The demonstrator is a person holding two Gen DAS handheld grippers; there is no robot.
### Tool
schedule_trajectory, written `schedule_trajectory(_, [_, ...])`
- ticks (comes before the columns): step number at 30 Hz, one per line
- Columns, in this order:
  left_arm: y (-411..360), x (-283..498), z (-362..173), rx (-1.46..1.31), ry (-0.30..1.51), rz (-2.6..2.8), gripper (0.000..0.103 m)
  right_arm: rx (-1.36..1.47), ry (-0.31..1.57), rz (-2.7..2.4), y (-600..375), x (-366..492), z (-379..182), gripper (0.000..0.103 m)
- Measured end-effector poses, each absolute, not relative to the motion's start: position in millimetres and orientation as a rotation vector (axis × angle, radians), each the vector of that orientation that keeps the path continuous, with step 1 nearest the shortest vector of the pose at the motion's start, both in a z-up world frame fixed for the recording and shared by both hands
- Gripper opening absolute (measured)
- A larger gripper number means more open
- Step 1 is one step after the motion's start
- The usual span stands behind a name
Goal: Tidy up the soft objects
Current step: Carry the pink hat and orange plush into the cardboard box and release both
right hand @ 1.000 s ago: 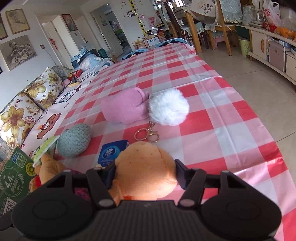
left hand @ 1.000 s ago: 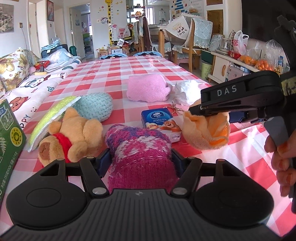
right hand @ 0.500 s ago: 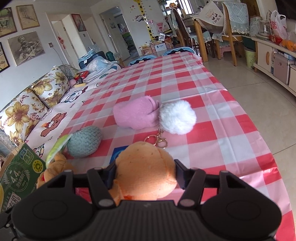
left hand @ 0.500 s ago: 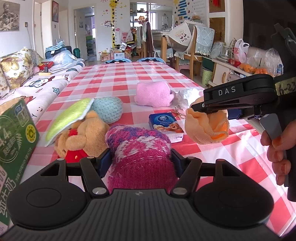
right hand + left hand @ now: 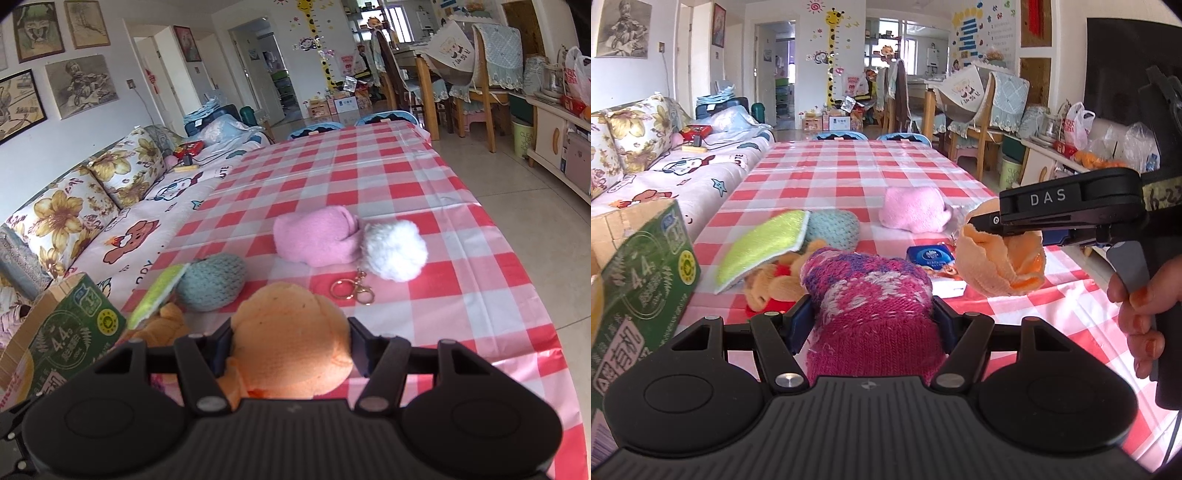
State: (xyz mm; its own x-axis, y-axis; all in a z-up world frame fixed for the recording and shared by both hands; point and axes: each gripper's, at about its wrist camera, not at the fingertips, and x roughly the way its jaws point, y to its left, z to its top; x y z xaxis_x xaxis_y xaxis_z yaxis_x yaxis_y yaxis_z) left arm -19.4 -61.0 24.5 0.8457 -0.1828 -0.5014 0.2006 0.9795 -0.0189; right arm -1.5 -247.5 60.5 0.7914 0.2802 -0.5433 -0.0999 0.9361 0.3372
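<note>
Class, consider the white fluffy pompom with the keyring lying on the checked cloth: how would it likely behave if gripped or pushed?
The white pompom looks fluffy, so it probably squashes and weighs little. Being round, it might roll when pushed, though its metal keyring would likely drag.

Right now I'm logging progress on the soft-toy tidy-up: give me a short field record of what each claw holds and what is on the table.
left claw: shut on magenta knitted item
right claw: shut on orange plush
on tablecloth: pink plush, white pompom keyring, teal knitted item, bear plush, blue tissue pack
green carton: at the table's left edge
</note>
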Motion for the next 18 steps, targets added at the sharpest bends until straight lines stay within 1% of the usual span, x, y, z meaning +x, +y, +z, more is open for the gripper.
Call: schedule_trajectory(18, [-21, -46, 54, -0.019, 0.481, -0.136, 0.082, 0.264, 0.558, 0.3, -214, -18, 89, 0.061])
